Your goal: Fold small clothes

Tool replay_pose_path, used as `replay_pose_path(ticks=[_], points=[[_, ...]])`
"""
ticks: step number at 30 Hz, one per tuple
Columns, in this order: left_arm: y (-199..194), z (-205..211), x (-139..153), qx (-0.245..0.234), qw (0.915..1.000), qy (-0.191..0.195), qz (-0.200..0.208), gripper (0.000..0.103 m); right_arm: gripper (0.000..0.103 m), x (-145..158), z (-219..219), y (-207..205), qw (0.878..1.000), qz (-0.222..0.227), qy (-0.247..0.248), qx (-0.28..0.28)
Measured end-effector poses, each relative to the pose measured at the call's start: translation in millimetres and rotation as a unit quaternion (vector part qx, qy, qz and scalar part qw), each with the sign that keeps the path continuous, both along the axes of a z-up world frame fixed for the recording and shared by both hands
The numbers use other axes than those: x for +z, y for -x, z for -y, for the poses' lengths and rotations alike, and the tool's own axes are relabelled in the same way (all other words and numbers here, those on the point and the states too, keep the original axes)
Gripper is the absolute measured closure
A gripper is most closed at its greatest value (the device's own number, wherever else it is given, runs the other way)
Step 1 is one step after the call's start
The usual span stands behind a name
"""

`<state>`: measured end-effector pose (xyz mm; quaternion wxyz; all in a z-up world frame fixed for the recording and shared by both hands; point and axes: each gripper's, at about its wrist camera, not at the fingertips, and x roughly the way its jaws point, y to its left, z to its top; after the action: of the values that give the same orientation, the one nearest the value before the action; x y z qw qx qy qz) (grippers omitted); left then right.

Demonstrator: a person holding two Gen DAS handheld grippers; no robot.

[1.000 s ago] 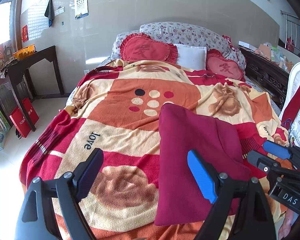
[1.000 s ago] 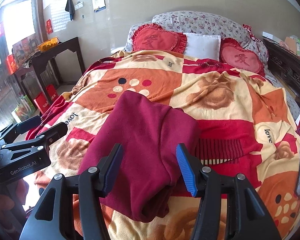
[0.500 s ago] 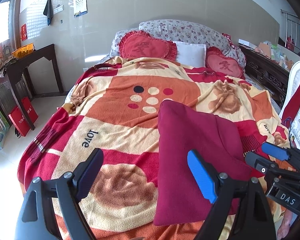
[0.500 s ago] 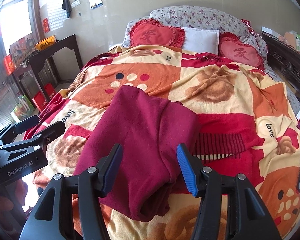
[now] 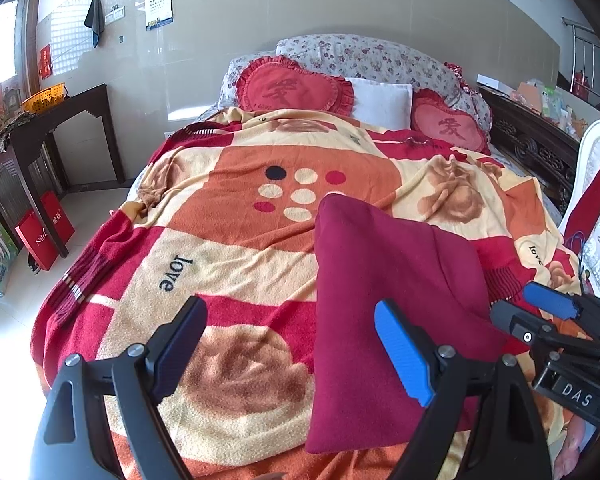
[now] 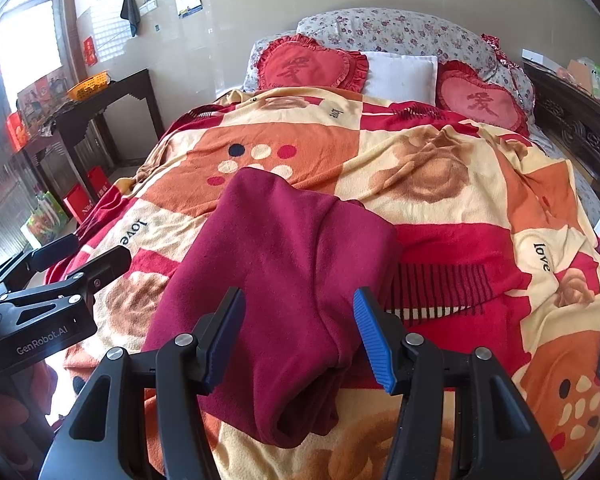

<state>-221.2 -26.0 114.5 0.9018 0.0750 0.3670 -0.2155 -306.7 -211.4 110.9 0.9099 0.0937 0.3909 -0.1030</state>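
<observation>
The folded garment (image 5: 384,280) is laid on the blanket (image 5: 228,224) near the bed's foot edge; pillows (image 5: 380,100) are ranged along the head edge

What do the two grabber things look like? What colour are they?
Both are black plastic claws with silver bolts and ribbed blue pads inside the fingers. The left gripper is printed "GenRobot.AI" on its side, seen from the right wrist camera. The right gripper carries white "DAS" lettering, seen from the left wrist camera. No cables or sleeves show.
</observation>
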Motion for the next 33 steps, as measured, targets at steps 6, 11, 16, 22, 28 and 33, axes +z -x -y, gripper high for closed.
replay_pose_path(ticks=[6, 11, 16, 22, 28, 33], points=[[-1.5, 1.4, -5.0, 0.000, 1.0000, -0.002, -0.005, 0.014, 0.064, -3.1, -0.5, -2.4, 1.000, -0.006, -0.002, -0.002], [-2.6, 2.1, -7.7, 0.000, 1.0000, -0.004, -0.007, 0.014, 0.064, -5.6, -1.3, -4.7, 1.000, -0.009, -0.004, -0.003], [-5.0, 1.8, -10.5, 0.001, 0.9999, -0.003, -0.012, 0.014, 0.064, -8.5, -1.5, -7.5, 1.000, -0.014, -0.005, -0.002], [-7.2, 3.7, -13.6, 0.001, 0.9998, -0.006, -0.017, 0.014, 0.064, -11.4, -1.8, -10.4, 1.000, -0.018, -0.008, -0.002], [-9.9, 3.7, -15.2, 0.003, 0.9998, -0.006, -0.021, 0.014, 0.064, -13.0, -2.0, -12.5, 1.000, -0.020, -0.009, -0.002], [-12.1, 3.5, -17.0, 0.004, 0.9997, -0.008, -0.025, 0.014, 0.064, -16.7, -1.9, -15.1, 1.000, -0.025, -0.013, -0.002]])
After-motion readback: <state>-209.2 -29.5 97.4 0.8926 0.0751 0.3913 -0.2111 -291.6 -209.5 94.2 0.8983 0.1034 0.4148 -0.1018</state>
